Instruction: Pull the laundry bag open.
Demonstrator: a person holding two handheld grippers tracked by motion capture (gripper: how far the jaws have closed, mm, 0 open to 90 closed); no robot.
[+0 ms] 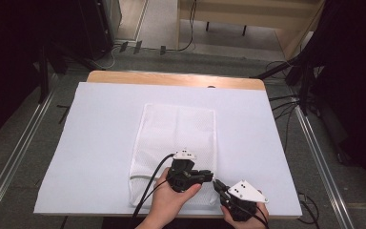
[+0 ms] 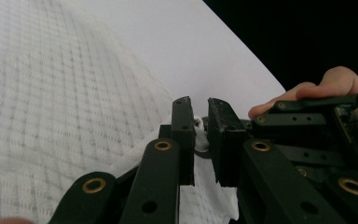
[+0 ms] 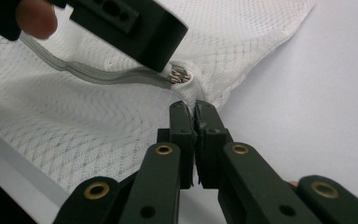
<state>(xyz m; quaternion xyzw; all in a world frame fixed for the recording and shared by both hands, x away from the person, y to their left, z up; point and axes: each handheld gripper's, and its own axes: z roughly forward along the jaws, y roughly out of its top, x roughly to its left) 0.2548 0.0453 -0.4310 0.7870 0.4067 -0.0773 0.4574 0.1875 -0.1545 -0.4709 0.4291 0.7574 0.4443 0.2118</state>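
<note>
A white mesh bag (image 1: 174, 143) lies flat on the white tabletop (image 1: 95, 143), its zipper (image 3: 98, 74) at the near edge; the right claw (image 3: 193, 109) is clenched on the fabric tab at the zipper's end, while the left claw (image 2: 198, 105), jaws slightly apart, closes in on the metal pull (image 3: 179, 76); whether it grips yet cannot be told; a glancing bite could slip off the small pull, and a hard tug may drag the light bag or tear the tab free.

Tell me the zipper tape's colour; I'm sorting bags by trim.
Grey, against the white mesh bag; the zipper tape shows best in the right gripper view.
</note>
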